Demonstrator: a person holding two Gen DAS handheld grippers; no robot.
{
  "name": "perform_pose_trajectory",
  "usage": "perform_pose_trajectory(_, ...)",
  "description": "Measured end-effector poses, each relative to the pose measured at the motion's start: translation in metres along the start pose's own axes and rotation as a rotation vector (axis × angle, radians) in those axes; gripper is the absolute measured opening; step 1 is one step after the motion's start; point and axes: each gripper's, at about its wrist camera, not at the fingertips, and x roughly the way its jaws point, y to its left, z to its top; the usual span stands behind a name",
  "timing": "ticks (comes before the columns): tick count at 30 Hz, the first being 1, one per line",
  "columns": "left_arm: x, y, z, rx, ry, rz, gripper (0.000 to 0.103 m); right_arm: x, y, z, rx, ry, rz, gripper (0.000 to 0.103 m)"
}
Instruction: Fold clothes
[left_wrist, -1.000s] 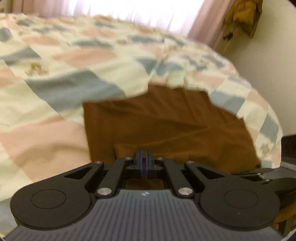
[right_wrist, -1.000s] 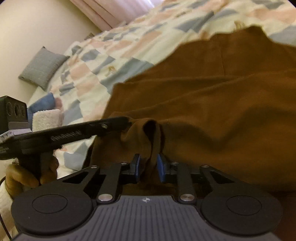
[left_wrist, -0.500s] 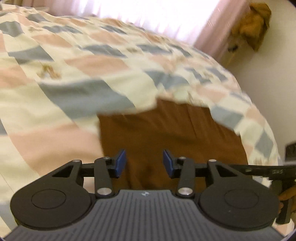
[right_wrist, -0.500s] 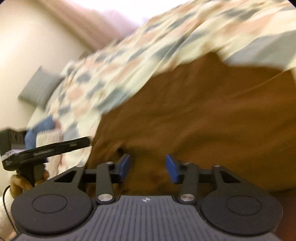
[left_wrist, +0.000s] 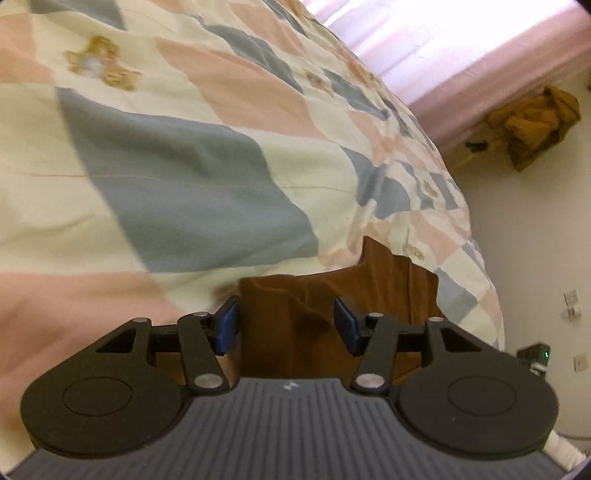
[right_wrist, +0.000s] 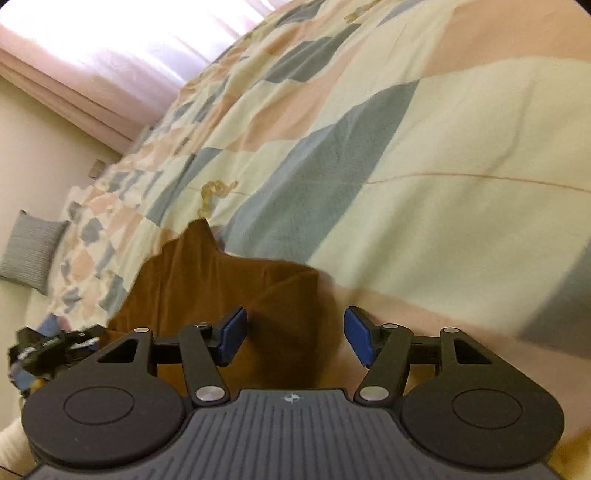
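Rust-brown cloth garment (left_wrist: 295, 325) lies folded flat on the pastel patchwork quilt (left_wrist: 184, 184). Left gripper (left_wrist: 286, 325) and right gripper (right_wrist: 295, 334) both spread, holding nothing. Further folds probably remain.

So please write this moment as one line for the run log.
left gripper: open, over brown garment | right gripper: open, at garment's right edge | garment: lying on patchwork quilt, not held

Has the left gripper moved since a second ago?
Yes. The left gripper let go of the brown garment, opened, and swung left: the checked quilt now fills its view.
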Motion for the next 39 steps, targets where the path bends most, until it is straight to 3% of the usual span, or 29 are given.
perform_pose_trajectory(3,0.010,-0.002,0.004,0.031,0.029,-0.029,0.047,0.002,-0.009,0.009,0.019,-0.002,0.079,0.061)
perform_pose_trajectory(5,0.012,-0.005,0.004,0.072,0.043,-0.030,0.031,0.009,-0.008,0.013,0.002,0.023,0.125,0.058)
perform_pose_trajectory(6,0.014,-0.007,0.003,0.099,0.054,-0.025,0.017,0.012,-0.006,0.014,-0.015,0.032,0.119,0.048)
perform_pose_trajectory(7,0.015,-0.009,0.001,0.124,0.060,-0.022,0.010,0.015,-0.004,0.015,-0.032,0.042,0.112,0.040)
perform_pose_trajectory(8,0.014,-0.011,0.000,0.144,0.055,-0.024,0.007,0.018,-0.002,0.016,-0.050,0.051,0.106,0.019)
perform_pose_trajectory(9,0.012,-0.014,-0.002,0.159,0.045,-0.021,0.007,0.020,0.000,0.017,-0.067,0.060,0.099,0.012)
perform_pose_trajectory(15,-0.018,-0.039,-0.013,0.243,-0.041,-0.006,0.006,-0.002,0.027,0.006,-0.192,-0.032,0.051,0.009)
perform_pose_trajectory(19,-0.065,-0.067,-0.037,0.322,-0.112,-0.030,0.006,-0.053,0.062,-0.016,-0.336,-0.144,0.084,0.008)
perform_pose_trajectory(23,-0.133,-0.084,-0.089,0.358,-0.152,-0.083,0.006,-0.118,0.093,-0.071,-0.463,-0.190,0.123,0.008)
perform_pose_trajectory(26,-0.176,-0.081,-0.143,0.362,-0.107,-0.094,0.006,-0.165,0.104,-0.126,-0.523,-0.175,0.125,0.008)
perform_pose_trajectory(28,-0.191,-0.074,-0.186,0.398,-0.020,-0.084,0.007,-0.189,0.103,-0.169,-0.536,-0.122,0.094,0.008)
perform_pose_trajectory(32,-0.188,-0.059,-0.270,0.567,0.159,0.039,0.009,-0.194,0.094,-0.263,-0.572,0.078,-0.056,0.009)
perform_pose_trajectory(34,-0.194,-0.053,-0.295,0.592,0.142,0.070,0.012,-0.187,0.100,-0.306,-0.672,0.098,-0.182,0.011)
perform_pose_trajectory(36,-0.206,-0.052,-0.302,0.587,0.110,0.082,0.013,-0.185,0.110,-0.336,-0.747,0.102,-0.273,0.026)
perform_pose_trajectory(38,-0.217,-0.055,-0.303,0.579,0.098,0.090,0.025,-0.188,0.124,-0.354,-0.798,0.089,-0.330,0.038)
perform_pose_trajectory(39,-0.222,-0.059,-0.303,0.585,0.094,0.090,0.038,-0.191,0.128,-0.354,-0.805,0.085,-0.341,0.046)
